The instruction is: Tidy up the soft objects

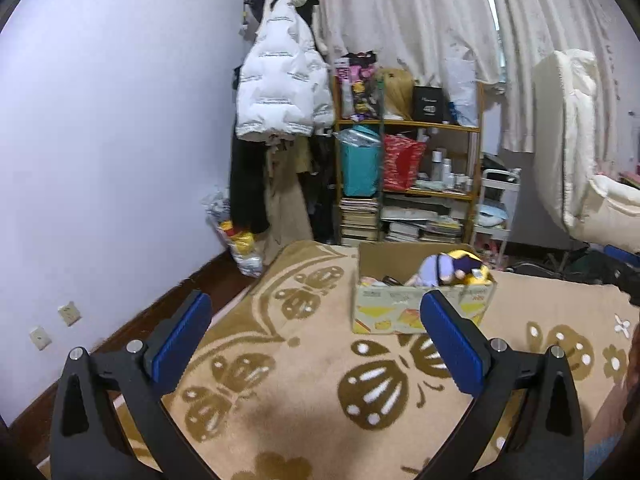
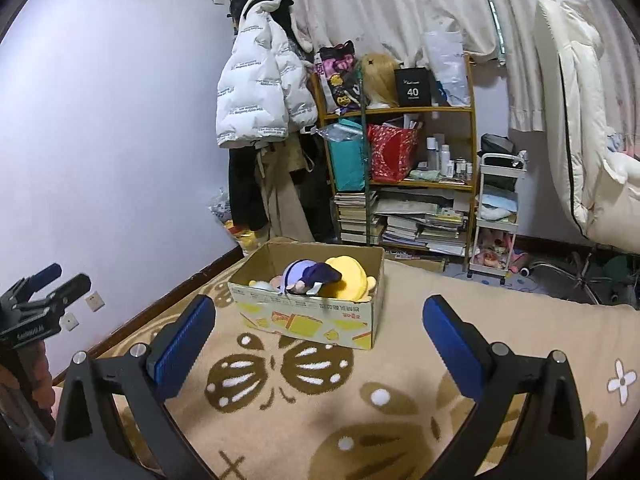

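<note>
the left gripper (image 1: pixel 316 340) hangs above the blanket (image 1: pixel 304 408) with its two blue-padded fingers spread wide and nothing between them. the right gripper (image 2: pixel 320 344) hangs the same way over the same blanket, fingers wide apart and empty. in the right wrist view the left gripper also shows at the far left edge, just above a bit of a person's sleeve (image 2: pixel 36 380).

the blanket is tan with brown butterfly shapes and a few white flowers, and it covers the whole near surface. a little beyond the fingertips an open cardboard box (image 2: pixel 316 320) sits on it, printed yellow and white on the side, flaps up. the soft toys lie inside the box: a yellow plush (image 2: pixel 352 276) toward the right side, a purple plush (image 2: pixel 308 274) with a dark part resting against it, and a pale one (image 2: pixel 262 285) low at the left end. none of them is touching either gripper.

past the blanket's far edge stands a wooden shelf (image 2: pixel 400 110) crammed with bags, bottles and stacked books. left of it a white puffer jacket (image 2: pixel 260 96) hangs over dark clothes by the wall. a small white cart (image 2: pixel 500 208) stands right of the shelf, and pale curtains (image 2: pixel 400 4) hang behind everything.
</note>
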The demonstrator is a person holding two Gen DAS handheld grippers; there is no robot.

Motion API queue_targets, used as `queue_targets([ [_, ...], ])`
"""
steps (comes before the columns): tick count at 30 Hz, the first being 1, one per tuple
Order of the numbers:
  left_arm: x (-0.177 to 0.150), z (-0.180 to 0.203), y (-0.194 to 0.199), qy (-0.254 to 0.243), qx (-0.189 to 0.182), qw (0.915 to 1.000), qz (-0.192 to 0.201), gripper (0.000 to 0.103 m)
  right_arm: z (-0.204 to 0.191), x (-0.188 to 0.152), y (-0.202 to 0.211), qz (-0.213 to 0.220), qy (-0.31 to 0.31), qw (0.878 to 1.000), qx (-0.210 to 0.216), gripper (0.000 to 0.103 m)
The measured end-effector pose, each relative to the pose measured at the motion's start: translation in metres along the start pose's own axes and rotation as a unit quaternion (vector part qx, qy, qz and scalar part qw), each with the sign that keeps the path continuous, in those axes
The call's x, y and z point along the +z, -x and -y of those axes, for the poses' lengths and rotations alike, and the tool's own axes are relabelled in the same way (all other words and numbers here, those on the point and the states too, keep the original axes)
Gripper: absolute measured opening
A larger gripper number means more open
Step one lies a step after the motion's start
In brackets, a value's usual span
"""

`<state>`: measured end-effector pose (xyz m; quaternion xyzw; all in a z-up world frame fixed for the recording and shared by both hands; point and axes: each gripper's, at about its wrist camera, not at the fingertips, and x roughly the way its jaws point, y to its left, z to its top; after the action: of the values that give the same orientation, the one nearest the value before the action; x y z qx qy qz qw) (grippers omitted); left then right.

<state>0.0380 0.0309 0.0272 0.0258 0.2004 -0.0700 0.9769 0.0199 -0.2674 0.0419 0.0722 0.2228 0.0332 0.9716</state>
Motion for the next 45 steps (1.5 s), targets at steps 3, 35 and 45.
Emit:
queue_targets([
  [3,-0.01,0.001,-0.003,-0.006,-0.005,1.0,-0.007,0.103,0.002,-0.003,0.001,0.004,0.0,1.0,-0.006,0.103],
  [35,-0.03,0.009,-0.012,-0.031,-0.002,0.999,-0.031,0.103,0.009,-0.016,-0.005,-0.006,0.005,1.0,-0.028,0.103],
  [45,-0.03,0.01,-0.011,-0.028,0.0,0.9991,-0.032,0.103,0.007,-0.015,-0.006,-0.005,0.004,1.0,-0.028,0.103],
])
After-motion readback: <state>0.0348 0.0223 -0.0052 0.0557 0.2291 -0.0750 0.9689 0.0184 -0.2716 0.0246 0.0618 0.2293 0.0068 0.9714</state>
